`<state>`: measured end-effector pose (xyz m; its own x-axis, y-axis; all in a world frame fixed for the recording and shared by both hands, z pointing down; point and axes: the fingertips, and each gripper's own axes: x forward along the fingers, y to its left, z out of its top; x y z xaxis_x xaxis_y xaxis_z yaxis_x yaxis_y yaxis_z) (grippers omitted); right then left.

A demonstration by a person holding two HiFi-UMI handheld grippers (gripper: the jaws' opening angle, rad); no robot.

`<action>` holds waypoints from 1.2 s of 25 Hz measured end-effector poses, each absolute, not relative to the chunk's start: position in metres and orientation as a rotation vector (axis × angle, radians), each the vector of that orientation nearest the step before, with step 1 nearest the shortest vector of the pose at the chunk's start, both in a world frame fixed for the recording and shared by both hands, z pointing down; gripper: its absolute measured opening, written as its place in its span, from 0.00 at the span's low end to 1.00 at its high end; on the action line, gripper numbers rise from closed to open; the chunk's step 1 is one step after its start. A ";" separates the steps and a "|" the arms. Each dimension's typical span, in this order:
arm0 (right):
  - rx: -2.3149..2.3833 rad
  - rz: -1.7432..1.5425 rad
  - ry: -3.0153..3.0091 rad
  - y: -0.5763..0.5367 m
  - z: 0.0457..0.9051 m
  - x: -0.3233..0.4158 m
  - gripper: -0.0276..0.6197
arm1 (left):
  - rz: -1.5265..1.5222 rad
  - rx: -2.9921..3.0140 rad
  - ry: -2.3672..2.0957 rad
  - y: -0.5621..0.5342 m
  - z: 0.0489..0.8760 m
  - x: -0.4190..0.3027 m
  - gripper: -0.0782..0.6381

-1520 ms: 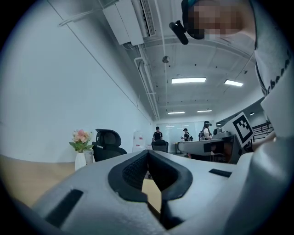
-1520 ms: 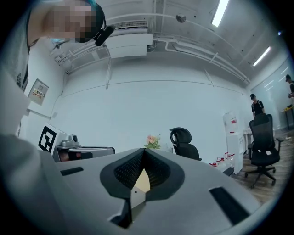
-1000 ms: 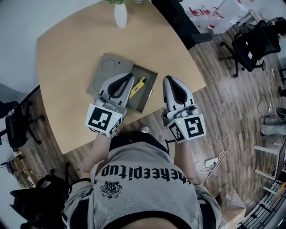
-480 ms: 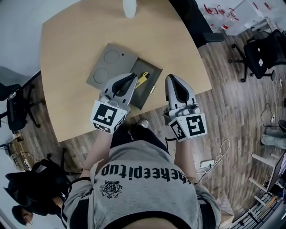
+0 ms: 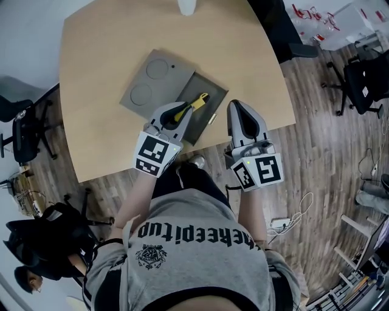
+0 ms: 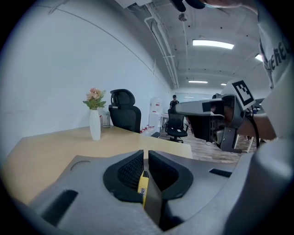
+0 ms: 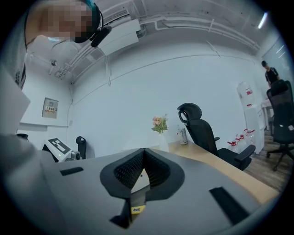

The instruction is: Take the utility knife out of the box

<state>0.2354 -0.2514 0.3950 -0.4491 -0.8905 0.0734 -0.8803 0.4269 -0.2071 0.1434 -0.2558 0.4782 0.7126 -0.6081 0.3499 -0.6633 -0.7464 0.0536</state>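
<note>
Knife (image 5: 196, 102) is in the box (image 5: 211, 104): a yellow strip lying slantwise on the grey floor of the tray, just above the centre of the head view. The box sits open on the table (image 5: 103, 73). Its lid (image 5: 152, 85) lies flat against it toward the upper left, with two round recesses showing.

My left gripper (image 5: 180, 109) hangs over the near part of the box with its tip above the lower end of the knife. Only the upper end of the yellow body shows past it. In the left gripper view the jaws stand together, with barely a slit between the tips, and they grip nothing. The knife (image 6: 143, 184) shows through the hollow behind the tips, lying lower down. I cannot tell from either view whether the gripper touches it.

My right gripper (image 5: 238, 104) is right of the box, just beside its right edge, over bare table close to the table's lower right border. In the right gripper view its jaws also meet at the tips, with nothing held. Through the hollow behind them I see a pale patch of table and a dark strip carrying a small yellow label (image 7: 136, 209), which I cannot identify.

A white vase (image 5: 186, 6) stands at the top edge of the head view, well apart from the box. In the left gripper view it is left of centre, with flowers in it and a black chair (image 6: 125, 112) just to its right.
</note>
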 end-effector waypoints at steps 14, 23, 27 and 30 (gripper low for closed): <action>-1.614 -0.385 2.625 -0.258 0.407 0.248 0.05 | 0.807 2.646 -0.895 -0.257 0.552 0.162 0.25; -1.626 -0.407 2.619 -0.264 0.413 0.258 0.05 | 0.977 2.567 -0.840 -0.264 0.589 0.173 0.32; -1.636 -0.417 2.611 -0.265 0.415 0.263 0.05 | 1.054 2.539 -0.847 -0.267 0.601 0.176 0.33; -1.640 -0.423 2.606 -0.265 0.416 0.267 0.05 | 1.125 2.528 -0.865 -0.270 0.607 0.178 0.33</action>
<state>0.2665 -0.2651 0.4155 -0.4429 -0.8891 0.1155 -0.8800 0.4064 -0.2460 0.1784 -0.2697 0.6069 0.5277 -0.4195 0.7386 -0.6061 -0.7951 -0.0186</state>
